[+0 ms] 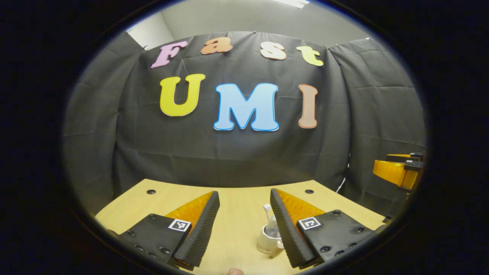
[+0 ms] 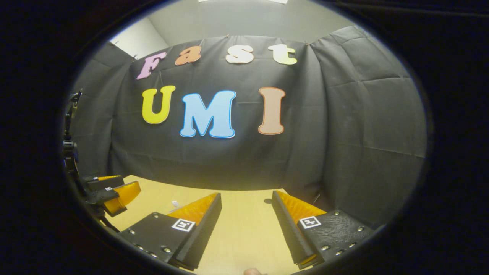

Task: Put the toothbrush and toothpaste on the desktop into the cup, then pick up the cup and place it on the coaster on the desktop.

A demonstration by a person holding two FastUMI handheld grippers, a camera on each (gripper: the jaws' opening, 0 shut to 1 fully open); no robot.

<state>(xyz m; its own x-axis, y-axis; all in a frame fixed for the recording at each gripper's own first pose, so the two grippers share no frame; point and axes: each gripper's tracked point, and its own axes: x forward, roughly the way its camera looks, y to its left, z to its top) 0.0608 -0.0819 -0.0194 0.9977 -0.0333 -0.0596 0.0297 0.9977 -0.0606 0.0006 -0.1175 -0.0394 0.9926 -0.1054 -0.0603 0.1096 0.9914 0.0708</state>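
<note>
In the left gripper view a small white cup (image 1: 266, 241) stands on the wooden desk (image 1: 237, 221), partly hidden behind my left gripper's right-hand finger. A slim pale item (image 1: 268, 214) sticks up out of the cup; whether it is the toothbrush or the toothpaste I cannot tell. My left gripper (image 1: 244, 194) hovers over the desk, open and holding nothing. The right gripper (image 1: 399, 171) shows at the far right edge, raised off the desk. In the right gripper view my right gripper (image 2: 246, 194) is open and bare, and a small white tip (image 2: 175, 204) peeks out behind its left-hand finger.
The left gripper (image 2: 110, 191) appears at the left of the right gripper view, over the desk (image 2: 244, 229). Black cloth walls close off the back and sides. Small dark holes (image 1: 151, 191) (image 1: 309, 191) (image 2: 267, 201) mark the desk's far edge.
</note>
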